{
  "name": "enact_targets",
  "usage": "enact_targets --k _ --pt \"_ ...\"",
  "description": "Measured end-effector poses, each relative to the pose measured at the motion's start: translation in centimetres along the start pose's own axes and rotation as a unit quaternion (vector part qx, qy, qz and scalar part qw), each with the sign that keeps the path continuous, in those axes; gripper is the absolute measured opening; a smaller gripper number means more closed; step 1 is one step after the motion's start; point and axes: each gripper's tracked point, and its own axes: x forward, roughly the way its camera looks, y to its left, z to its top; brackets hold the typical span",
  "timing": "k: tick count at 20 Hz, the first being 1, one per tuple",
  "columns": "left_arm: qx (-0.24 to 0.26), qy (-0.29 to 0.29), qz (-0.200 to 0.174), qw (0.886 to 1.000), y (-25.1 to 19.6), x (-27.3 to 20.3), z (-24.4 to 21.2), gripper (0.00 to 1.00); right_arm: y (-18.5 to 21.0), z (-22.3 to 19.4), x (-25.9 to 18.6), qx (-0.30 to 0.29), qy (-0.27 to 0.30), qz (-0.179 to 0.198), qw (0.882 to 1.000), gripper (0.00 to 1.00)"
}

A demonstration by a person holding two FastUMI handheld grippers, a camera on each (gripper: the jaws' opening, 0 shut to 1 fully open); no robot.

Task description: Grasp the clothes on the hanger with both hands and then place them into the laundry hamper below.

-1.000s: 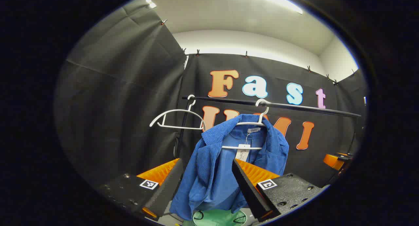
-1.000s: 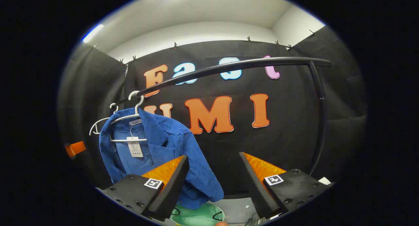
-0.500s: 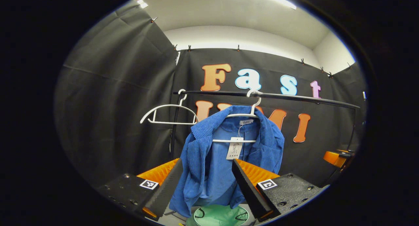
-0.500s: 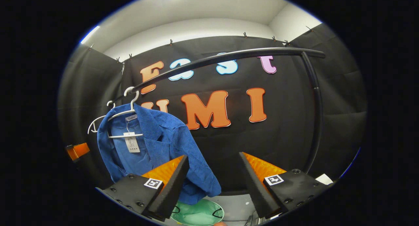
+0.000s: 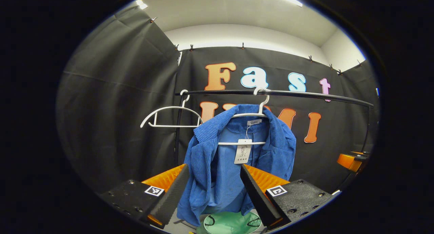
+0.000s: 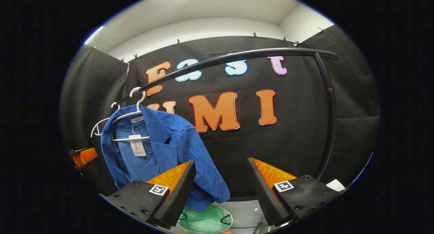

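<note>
Nothing of the task had been done: the blue jacket (image 5: 234, 159) was hung on its white hanger (image 5: 249, 113), above the green hamper (image 5: 230, 223), while the left gripper (image 5: 212, 190) and right gripper (image 6: 220, 190) were held spread, empty, before it.

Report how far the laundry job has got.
Done: nothing yet. The blue jacket hangs on its white hanger from the black rail. In hand: the approach. The left gripper and right gripper are both open, short of the cloth. Left: grip the jacket with both, pull it off, drop it into the green hamper below.
</note>
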Motion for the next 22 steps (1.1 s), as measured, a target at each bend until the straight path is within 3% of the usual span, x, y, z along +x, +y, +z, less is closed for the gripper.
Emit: enact_targets --k 11,20,22 --pt "0.015 0.024 0.037 0.999 3.2 3.3 -2.7 0.92 5.9 -3.4 1.9 0.007 0.042 0.072 0.997 0.98" --pt "0.013 0.034 0.035 0.999 3.4 5.9 -3.6 0.95 11.5 -6.0 5.6 0.003 0.069 0.124 0.990 0.98" --pt "0.010 0.033 0.032 0.999 3.3 6.5 -3.7 0.92 12.6 -6.7 6.9 0.003 0.076 0.131 0.988 0.98"
